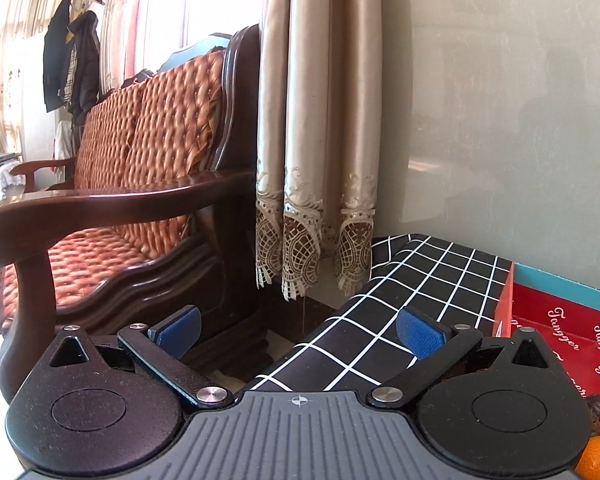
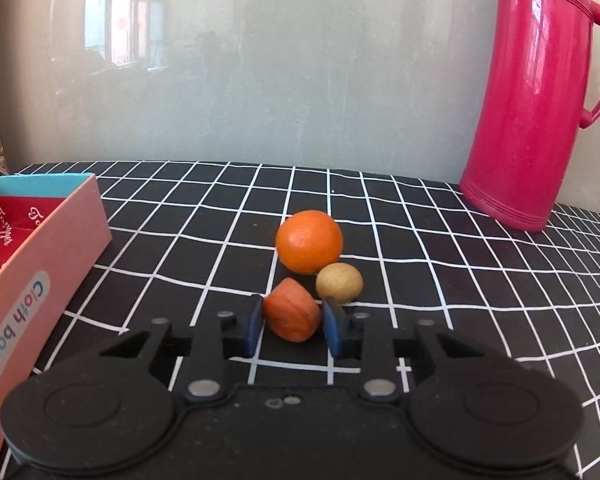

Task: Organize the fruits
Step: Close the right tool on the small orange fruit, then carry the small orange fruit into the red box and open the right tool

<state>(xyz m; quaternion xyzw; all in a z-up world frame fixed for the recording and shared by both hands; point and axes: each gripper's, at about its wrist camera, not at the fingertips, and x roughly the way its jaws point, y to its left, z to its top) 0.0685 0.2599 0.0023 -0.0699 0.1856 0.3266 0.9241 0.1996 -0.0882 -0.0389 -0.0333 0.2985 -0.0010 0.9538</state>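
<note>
On the black, white-gridded cloth of the surface (image 2: 440, 248), a smooth orange (image 2: 309, 241) and a matte tan round fruit (image 2: 339, 283) sit touching just beyond the right gripper (image 2: 292, 326), whose blue fingers (image 2: 255, 328) pinch a flattened reddish-orange fruit (image 2: 291, 309). A glossy pink thermos (image 2: 536, 96) stands far right and a pink cardboard box (image 2: 36, 256) with red lining left. The left gripper (image 1: 300, 330) hangs wide open and empty by a wooden sofa (image 1: 112, 200) and lace-edged curtain (image 1: 316, 120).

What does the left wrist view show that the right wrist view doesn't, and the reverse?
Left only: wooden sofa, curtain, open left gripper.
Right only: right gripper closed on a reddish fruit, an orange, a tan fruit, a pink thermos.
Both: checked cloth, box.
</note>
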